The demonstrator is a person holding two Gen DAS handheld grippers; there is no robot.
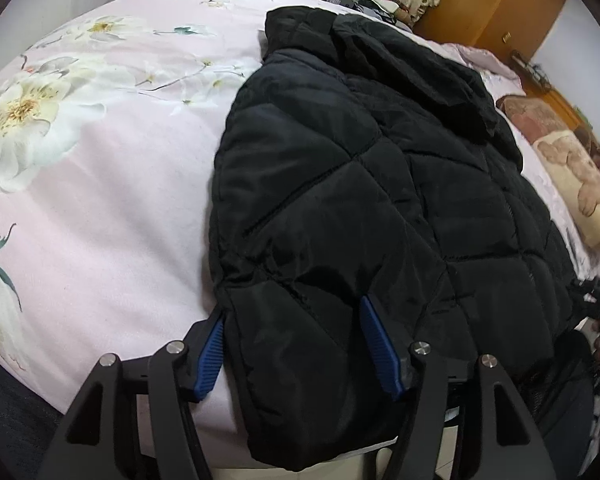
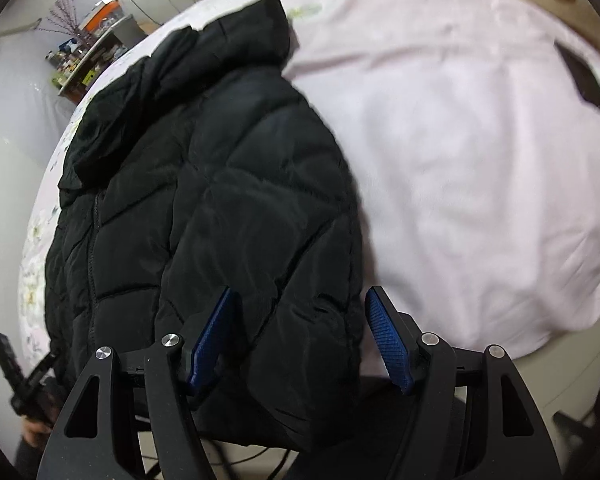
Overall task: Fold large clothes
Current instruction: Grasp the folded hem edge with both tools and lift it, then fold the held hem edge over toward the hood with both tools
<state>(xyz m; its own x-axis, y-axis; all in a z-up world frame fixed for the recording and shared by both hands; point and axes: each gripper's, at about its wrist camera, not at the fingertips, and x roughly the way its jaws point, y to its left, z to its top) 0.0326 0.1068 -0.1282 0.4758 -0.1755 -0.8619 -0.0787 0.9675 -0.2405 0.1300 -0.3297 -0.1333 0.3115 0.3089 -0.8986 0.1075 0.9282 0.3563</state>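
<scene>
A black quilted hooded jacket (image 1: 360, 184) lies flat on a pink floral bedsheet (image 1: 100, 184), hood toward the far side and hem at the near bed edge. My left gripper (image 1: 292, 308) stands open astride the hem's left corner. One blue pad (image 1: 212, 352) sits at the jacket's outer edge and the other rests on the fabric. In the right wrist view the jacket (image 2: 204, 184) fills the left half. My right gripper (image 2: 300, 292) is open over the hem's right corner, with its right pad (image 2: 388, 340) just off the jacket's edge, above the sheet (image 2: 460, 160).
A teddy-bear print pillow (image 1: 580, 184) lies at the far right of the bed and a wooden wardrobe (image 1: 500, 4) stands behind it. A flat dark object (image 2: 588, 80) rests on the sheet. Cluttered shelves (image 2: 84, 60) stand beyond the bed. The bed's edge runs just below both grippers.
</scene>
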